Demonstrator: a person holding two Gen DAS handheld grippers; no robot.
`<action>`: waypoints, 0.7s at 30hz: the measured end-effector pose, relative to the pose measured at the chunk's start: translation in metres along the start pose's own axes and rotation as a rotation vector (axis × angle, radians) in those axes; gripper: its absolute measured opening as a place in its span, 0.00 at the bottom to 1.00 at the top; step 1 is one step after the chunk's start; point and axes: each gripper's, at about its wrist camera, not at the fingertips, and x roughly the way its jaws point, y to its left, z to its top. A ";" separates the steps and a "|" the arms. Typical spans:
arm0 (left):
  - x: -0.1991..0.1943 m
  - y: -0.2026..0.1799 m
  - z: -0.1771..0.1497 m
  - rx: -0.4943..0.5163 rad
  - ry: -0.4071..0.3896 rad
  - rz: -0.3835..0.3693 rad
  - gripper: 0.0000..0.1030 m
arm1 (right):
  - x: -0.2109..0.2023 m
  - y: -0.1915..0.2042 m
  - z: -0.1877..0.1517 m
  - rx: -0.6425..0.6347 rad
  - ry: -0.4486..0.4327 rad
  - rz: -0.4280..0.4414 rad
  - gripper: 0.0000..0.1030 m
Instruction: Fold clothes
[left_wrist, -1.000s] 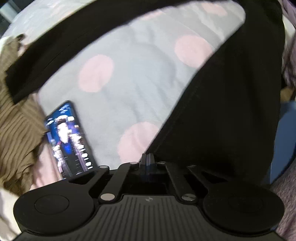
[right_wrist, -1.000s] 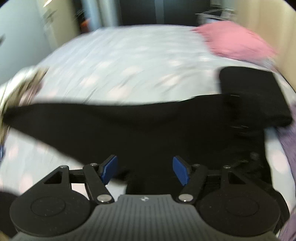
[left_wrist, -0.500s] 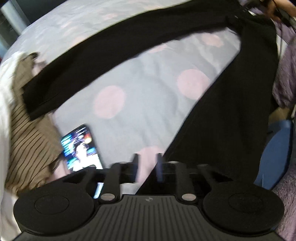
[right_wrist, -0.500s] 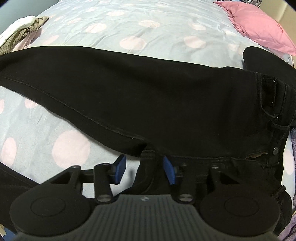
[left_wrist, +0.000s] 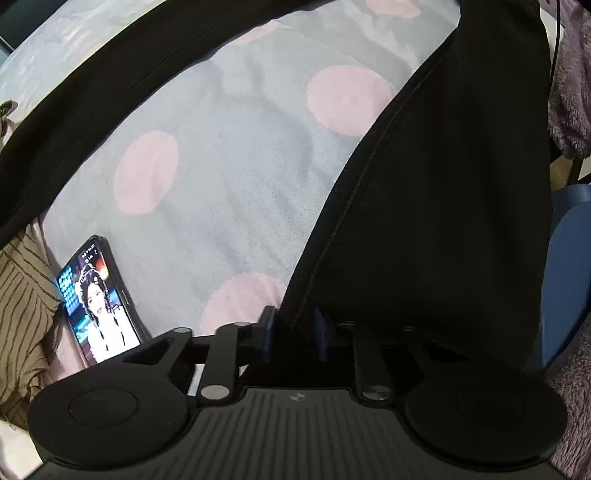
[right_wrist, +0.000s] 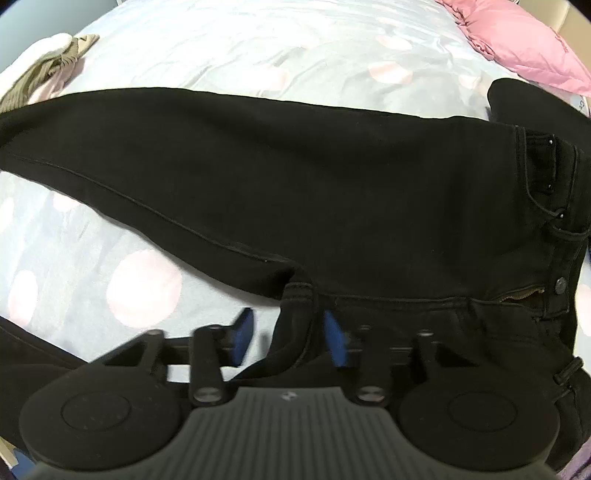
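Black jeans: spread flat across polka-dot bed, waistband right. Right hand-held gripper: blue pads apart, straddling crotch fabric. Pink pillow: upper right. Striped garment: upper left.

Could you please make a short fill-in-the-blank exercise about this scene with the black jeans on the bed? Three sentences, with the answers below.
1. The bed cover is pale blue with large ____ dots.
2. A phone lies beside the striped garment with its screen switched ____.
3. In the right wrist view, the right claw has the crotch of the black jeans between its ____ pads.

Missing words: pink; on; blue
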 end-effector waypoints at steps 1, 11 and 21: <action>0.000 -0.001 0.000 0.000 0.003 0.007 0.12 | 0.001 -0.001 0.001 -0.008 0.002 -0.011 0.24; -0.060 0.029 0.003 -0.108 -0.042 0.037 0.04 | -0.014 -0.013 -0.001 0.037 -0.058 -0.015 0.08; -0.076 0.105 0.039 -0.213 -0.021 0.158 0.14 | -0.025 -0.015 0.008 0.117 -0.153 0.021 0.16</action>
